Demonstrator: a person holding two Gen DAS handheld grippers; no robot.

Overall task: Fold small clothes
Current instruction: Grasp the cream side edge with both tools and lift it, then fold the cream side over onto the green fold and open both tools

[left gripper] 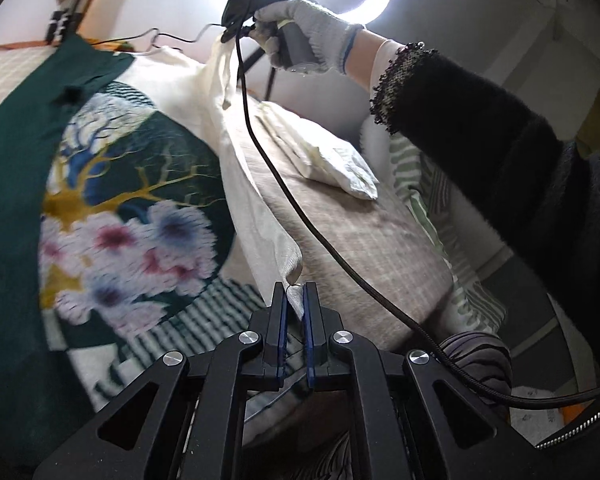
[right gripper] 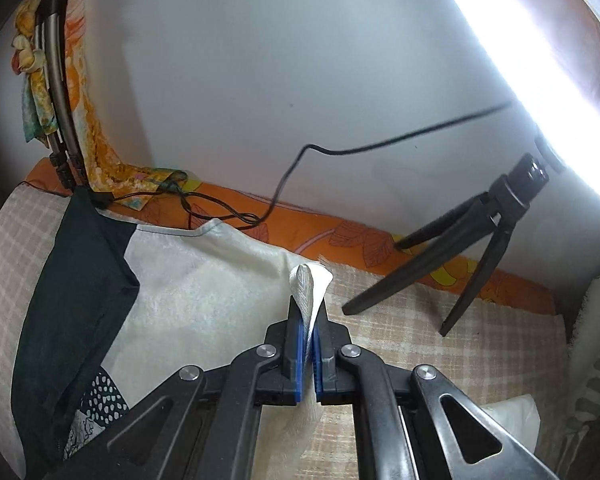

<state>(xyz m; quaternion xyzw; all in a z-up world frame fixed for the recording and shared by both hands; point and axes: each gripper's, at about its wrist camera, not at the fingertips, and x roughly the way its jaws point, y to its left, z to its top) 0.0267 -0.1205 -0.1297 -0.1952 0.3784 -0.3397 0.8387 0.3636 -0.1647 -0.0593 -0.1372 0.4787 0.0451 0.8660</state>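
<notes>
White cloth (left gripper: 244, 184) — a small cream garment or towel, which of the two cannot be told — is stretched in the air between both tongs above a bed covered in a beige checked blanket (left gripper: 360, 248). The left tongs (left gripper: 295, 300) are pinched narrow on one corner of the cloth, the blue pads pressing the fabric with only a thin strip between them. The right tongs (right gripper: 309, 320) are likewise clamped on another corner, a fold of the cloth poking up past the fingertips; in the left wrist view they show at the far upper end of the cloth, gripped by a hand in a grey knitted glove (left gripper: 312, 36) with a black fuzzy sleeve (left gripper: 500, 152) behind it. A black cable (left gripper: 300, 216) hangs from that device across the blanket. Left of the cloth lies a dark green blanket with a tree-and-blossom print (left gripper: 132, 208), partly under it. Right of the cloth, on the checked blanket, rests a folded white piece (left gripper: 328, 160) beside green-striped fabric (left gripper: 416, 184). Beyond the cloth, near the wall, a black tripod (right gripper: 460, 252) stands on the bed carrying a bright ring light (right gripper: 540, 60) — its legs splayed on the orange floral sheet edge (right gripper: 340, 232).
</notes>
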